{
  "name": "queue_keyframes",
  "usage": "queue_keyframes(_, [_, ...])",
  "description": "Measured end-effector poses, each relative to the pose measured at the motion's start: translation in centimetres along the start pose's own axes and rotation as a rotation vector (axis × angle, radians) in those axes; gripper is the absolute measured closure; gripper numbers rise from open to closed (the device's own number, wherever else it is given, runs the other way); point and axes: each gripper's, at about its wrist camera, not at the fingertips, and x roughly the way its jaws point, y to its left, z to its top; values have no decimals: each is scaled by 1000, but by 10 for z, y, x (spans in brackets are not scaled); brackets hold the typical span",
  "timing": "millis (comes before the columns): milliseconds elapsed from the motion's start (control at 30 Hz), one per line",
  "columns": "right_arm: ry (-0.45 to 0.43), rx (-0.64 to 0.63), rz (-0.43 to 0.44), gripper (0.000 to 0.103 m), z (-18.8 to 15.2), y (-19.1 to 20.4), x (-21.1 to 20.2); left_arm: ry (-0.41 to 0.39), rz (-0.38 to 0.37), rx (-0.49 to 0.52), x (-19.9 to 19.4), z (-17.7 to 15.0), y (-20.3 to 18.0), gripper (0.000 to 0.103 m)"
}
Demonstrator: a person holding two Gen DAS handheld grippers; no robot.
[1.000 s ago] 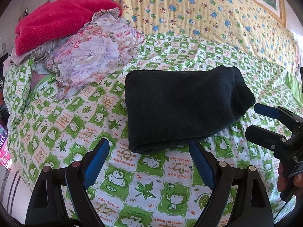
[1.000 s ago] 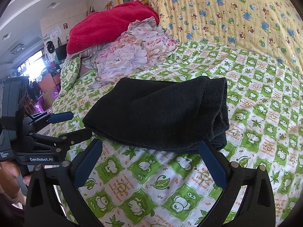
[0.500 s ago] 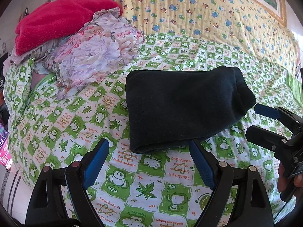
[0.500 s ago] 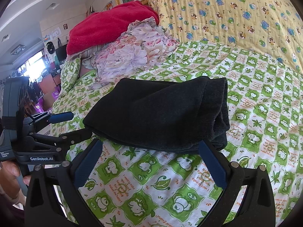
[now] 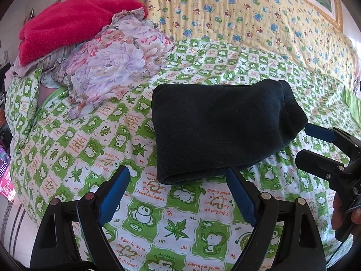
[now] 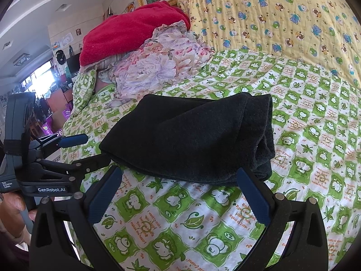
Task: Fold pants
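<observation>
The dark pants [image 5: 221, 128] lie folded into a thick rectangle on the green-and-white patterned bedsheet [image 5: 171, 223]; they also show in the right wrist view [image 6: 194, 140]. My left gripper [image 5: 178, 194] is open and empty, just short of the pants' near edge. My right gripper [image 6: 178, 194] is open and empty, close to the pants' near edge. The right gripper also shows at the right of the left wrist view [image 5: 315, 146], beside the pants' right end. The left gripper shows at the left of the right wrist view [image 6: 88, 149], by the pants' left corner.
A floral cloth [image 5: 112, 63] and a red blanket [image 5: 74, 24] are heaped at the back left of the bed. A yellow bear-print quilt [image 5: 248, 20] lies along the back. The bed's left edge drops to a cluttered room [image 6: 45, 90].
Both grippers have stayed open and nearly still. The pants have not moved; the left wrist view has crept very slightly.
</observation>
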Motion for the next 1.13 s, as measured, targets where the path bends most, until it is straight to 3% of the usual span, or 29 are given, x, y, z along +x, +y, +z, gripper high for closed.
queue_keyframes(600, [-20,14,-7,2,9,-9,-3,-51,18,-6,-1,19,0,14])
queue_keyframes(1133, [-27,21,11,2,11,-15,-3,-41,12,11,3,24,-10,14])
